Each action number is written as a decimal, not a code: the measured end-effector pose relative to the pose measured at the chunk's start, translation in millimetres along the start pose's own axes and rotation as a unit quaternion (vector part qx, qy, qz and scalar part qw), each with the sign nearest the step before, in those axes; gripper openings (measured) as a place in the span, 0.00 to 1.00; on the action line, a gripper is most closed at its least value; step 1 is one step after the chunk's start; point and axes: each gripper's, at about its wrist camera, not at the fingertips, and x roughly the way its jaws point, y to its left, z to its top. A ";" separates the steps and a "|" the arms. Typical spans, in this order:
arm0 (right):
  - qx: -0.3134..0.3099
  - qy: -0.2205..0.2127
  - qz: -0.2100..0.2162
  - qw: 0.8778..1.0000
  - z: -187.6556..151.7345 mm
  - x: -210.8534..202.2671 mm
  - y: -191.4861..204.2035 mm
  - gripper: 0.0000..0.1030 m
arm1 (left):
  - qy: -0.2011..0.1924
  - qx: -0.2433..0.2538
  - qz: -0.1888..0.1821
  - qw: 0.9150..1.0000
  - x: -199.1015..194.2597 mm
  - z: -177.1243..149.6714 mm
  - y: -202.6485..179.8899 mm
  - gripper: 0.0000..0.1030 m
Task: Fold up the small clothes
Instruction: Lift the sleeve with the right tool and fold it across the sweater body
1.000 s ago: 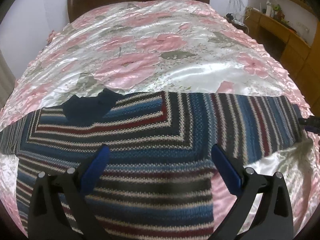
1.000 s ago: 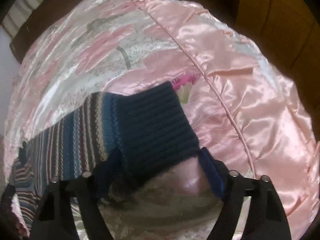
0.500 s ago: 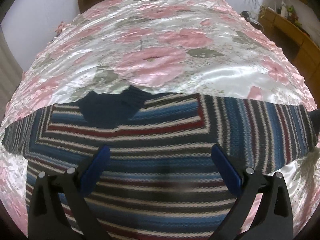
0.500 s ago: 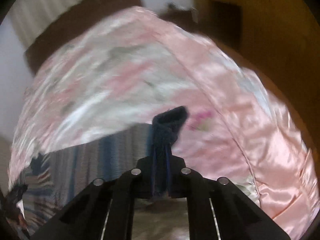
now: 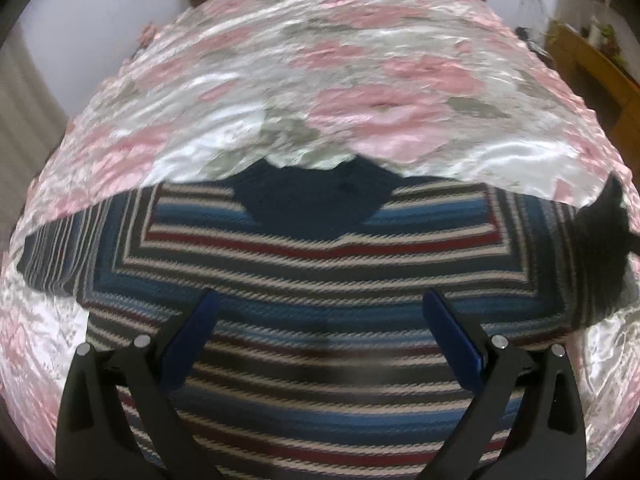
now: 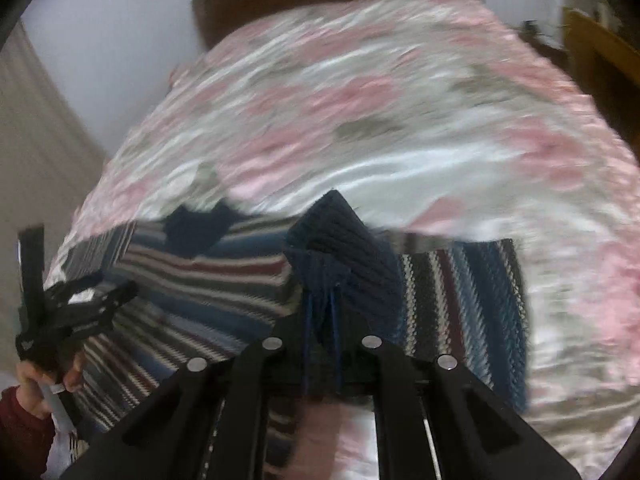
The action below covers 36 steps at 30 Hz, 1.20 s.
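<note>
We see a bed spread with a shiny pink-and-white floral satin cover point(image 5: 360, 92), its dark wooden headboard point(image 6: 336, 4) at the far end. Across the near part of the bed lies the striped knitted sweater in blue, maroon, cream and black point(image 5: 320, 304), chest flat, its navy collar point(image 5: 316, 204) pointing to the far side. The left sleeve point(image 5: 60, 240) lies stretched out flat to the left.

The right sleeve point(image 6: 468, 300) is the one in hand: the right tool point(image 6: 320, 320) has its fingers pinched close together on the navy ribbed cuff point(image 6: 344, 256), which stands lifted off the bed while the striped part of the sleeve trails to the right.

The left tool point(image 5: 320, 320) hovers over the sweater's middle with its blue-padded fingers spread wide and nothing between them. In the right wrist view it shows at the far left, gripped by a hand point(image 6: 44, 376) in a maroon sleeve.

We judge the fold barely begun: the garment is laid out, one cuff is taken up, and no crease is yet made. Both sleeves and the body are left to fold.
</note>
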 end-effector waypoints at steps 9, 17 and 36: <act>-0.013 0.050 0.043 0.998 -26.6 33.8 24.9 0.41 | 0.024 -0.006 -0.040 0.999 15.0 -12.2 -3.1 0.97; 0.035 0.018 -0.009 0.999 -44.3 -18.4 -36.5 0.41 | 0.055 0.023 -0.129 0.990 16.7 -18.2 -77.9 0.97; 0.065 0.005 -0.027 0.998 -109.4 -42.9 -91.2 0.44 | 0.128 -0.031 -0.198 0.971 63.7 -5.5 -159.2 0.42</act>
